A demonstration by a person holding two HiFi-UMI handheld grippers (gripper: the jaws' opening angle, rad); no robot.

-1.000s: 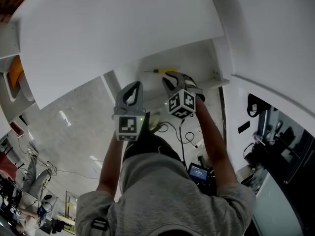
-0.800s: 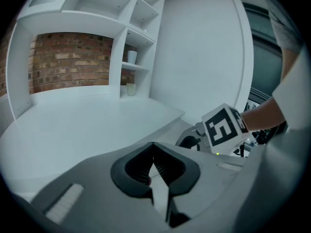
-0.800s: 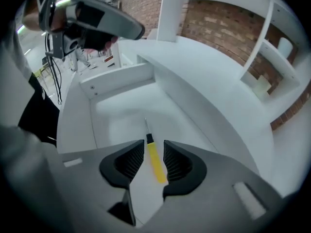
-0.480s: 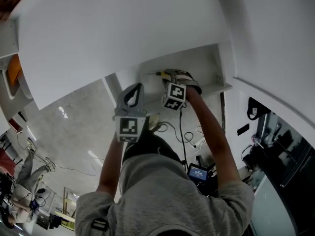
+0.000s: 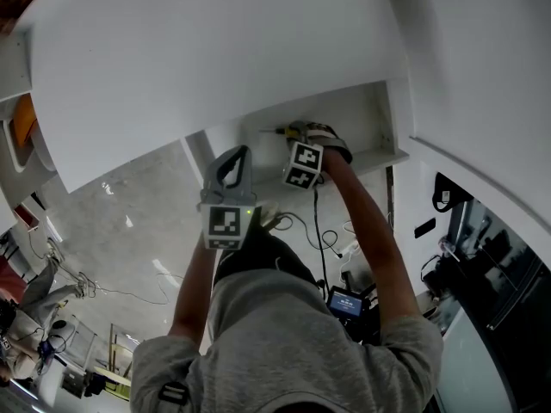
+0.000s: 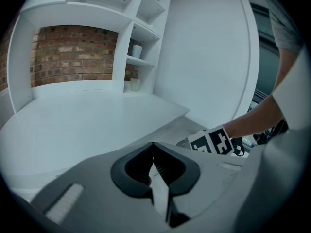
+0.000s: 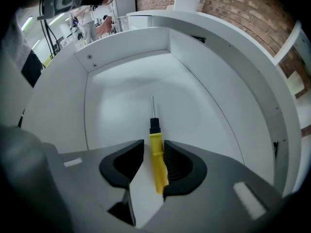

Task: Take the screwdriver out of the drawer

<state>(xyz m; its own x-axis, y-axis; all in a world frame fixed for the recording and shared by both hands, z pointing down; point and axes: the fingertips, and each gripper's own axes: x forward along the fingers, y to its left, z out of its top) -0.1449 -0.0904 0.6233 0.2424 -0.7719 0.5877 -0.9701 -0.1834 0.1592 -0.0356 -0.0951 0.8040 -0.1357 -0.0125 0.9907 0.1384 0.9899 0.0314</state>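
screwdriver point(image 7: 157, 161) between closing jaws of right gripper point(image 7: 153, 141), on drawer point(image 7: 121, 89) floor, left gripper point(image 6: 153, 145) closed

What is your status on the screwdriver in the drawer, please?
Right tool down in drawer, jaws closing around screwdriver handle, not yet gripped. Left tool shut, empty, outside. Nothing in the way.

In head view, most of the screwdriver point(image 5: 275, 131) is hidden.
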